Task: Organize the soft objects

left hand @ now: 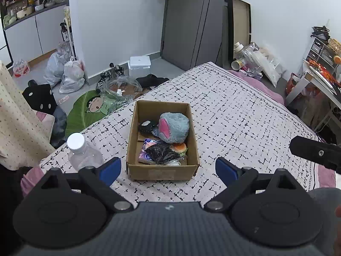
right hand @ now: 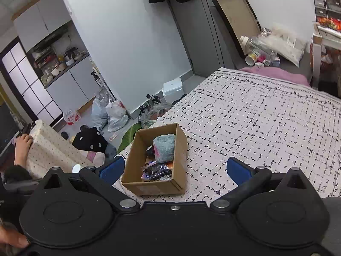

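Left wrist view: left tool [left hand: 165, 168] and right tool [right hand: 175, 169] released, empty. Grey plush [left hand: 174, 127] in cardboard box [left hand: 163, 171] on bed [left hand: 245, 117]; light, squashy, non-fragile; pinch mid-body.

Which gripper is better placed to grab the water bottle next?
Left, probably. The water bottle stands just beside the left gripper, whose jaws are open and empty. In the right wrist view only its cap shows.
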Demonstrator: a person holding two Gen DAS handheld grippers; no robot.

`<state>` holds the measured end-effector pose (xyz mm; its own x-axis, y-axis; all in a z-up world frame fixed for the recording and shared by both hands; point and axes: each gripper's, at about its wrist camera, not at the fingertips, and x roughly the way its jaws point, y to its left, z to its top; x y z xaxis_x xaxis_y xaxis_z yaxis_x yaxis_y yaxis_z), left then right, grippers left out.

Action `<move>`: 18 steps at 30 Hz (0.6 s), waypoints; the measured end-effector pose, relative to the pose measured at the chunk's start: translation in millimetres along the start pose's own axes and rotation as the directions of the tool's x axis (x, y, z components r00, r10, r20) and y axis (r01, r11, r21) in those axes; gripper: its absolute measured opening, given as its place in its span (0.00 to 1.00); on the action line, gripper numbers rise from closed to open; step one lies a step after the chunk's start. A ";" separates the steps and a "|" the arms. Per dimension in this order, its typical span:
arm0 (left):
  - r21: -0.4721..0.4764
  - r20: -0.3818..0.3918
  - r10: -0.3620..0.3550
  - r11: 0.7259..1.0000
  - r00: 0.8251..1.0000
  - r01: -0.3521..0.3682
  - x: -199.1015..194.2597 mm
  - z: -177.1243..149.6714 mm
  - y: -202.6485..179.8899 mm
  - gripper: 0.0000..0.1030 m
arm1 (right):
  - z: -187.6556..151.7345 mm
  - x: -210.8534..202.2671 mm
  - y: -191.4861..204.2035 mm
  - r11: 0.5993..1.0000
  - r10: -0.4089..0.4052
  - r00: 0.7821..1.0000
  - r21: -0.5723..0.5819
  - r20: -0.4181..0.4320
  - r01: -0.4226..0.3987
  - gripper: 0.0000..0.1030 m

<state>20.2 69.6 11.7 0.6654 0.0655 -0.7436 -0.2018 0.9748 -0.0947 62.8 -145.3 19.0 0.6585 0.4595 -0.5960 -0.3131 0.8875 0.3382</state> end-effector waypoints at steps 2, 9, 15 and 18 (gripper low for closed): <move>0.004 0.010 -0.002 1.000 1.000 0.002 -6.1 -1.3 -1.5 0.92 | -2.1 -4.8 1.4 1.000 -0.003 1.000 -0.011 0.006 0.003 1.00; 0.018 0.032 -0.012 1.000 0.999 0.012 -24.7 -8.1 -8.7 0.92 | -10.2 -17.1 2.2 0.999 -0.028 1.000 -0.036 0.010 0.028 1.00; 0.024 0.049 -0.005 1.000 0.999 0.004 -34.9 -14.1 -11.4 0.92 | -15.5 -28.6 1.6 0.997 -0.053 0.998 -0.058 0.027 0.054 1.00; 0.036 0.058 -0.005 0.999 0.998 0.003 -40.7 -16.6 -14.1 0.92 | -17.1 -34.6 3.4 0.994 -0.070 0.997 -0.078 0.040 0.073 1.00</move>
<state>-16.0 49.6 32.3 0.7067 0.0727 -0.7038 -0.1740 0.9820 -0.0733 27.3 -157.5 28.3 0.7058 0.3948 -0.5882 -0.3170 0.9185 0.2362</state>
